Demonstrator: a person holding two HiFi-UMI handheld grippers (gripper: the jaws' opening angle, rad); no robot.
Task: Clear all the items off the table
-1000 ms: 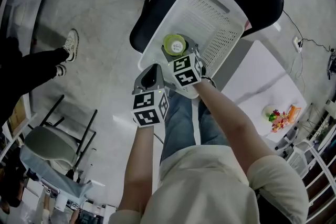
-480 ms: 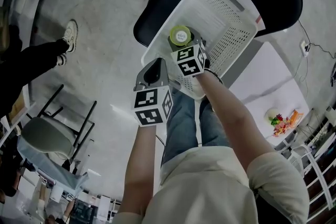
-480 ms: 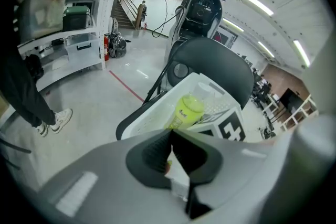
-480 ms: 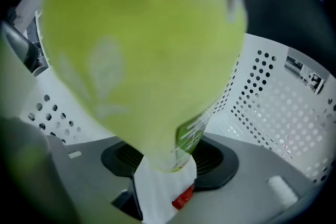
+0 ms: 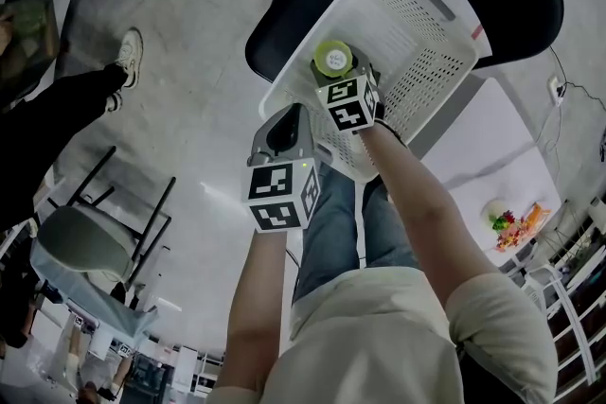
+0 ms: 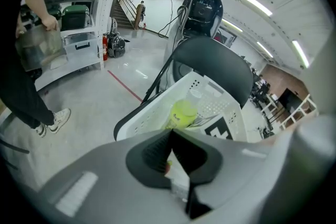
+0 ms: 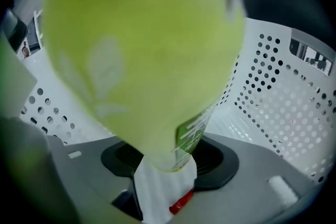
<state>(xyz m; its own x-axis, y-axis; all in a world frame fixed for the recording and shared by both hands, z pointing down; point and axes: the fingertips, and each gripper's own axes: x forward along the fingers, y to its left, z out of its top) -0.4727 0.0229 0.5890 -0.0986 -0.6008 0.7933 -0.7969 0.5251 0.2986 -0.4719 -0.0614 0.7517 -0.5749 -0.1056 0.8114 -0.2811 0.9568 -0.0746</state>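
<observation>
A green bottle with a pale cap (image 5: 331, 59) hangs over the near left part of a white perforated basket (image 5: 421, 38), with my right gripper (image 5: 339, 73) shut on it. In the right gripper view the bottle (image 7: 147, 60) fills most of the picture, its lower end between the jaws, and the basket wall (image 7: 273, 97) lies behind. My left gripper (image 5: 281, 126) is shut and holds nothing, just outside the basket's near rim. From the left gripper (image 6: 170, 135) view I see the bottle (image 6: 182, 114) inside the basket (image 6: 139, 124).
The basket rests on a black chair (image 5: 284, 19) with a curved backrest. A white table (image 5: 473, 147) at the right carries a small colourful item (image 5: 507, 220). A person's leg and shoe (image 5: 123, 76) are at the left, and a grey chair (image 5: 85, 260) is at the lower left.
Both grippers have moved slightly forward toward the basket, with the bottle still held over its near left part. The left gripper stays shut.
</observation>
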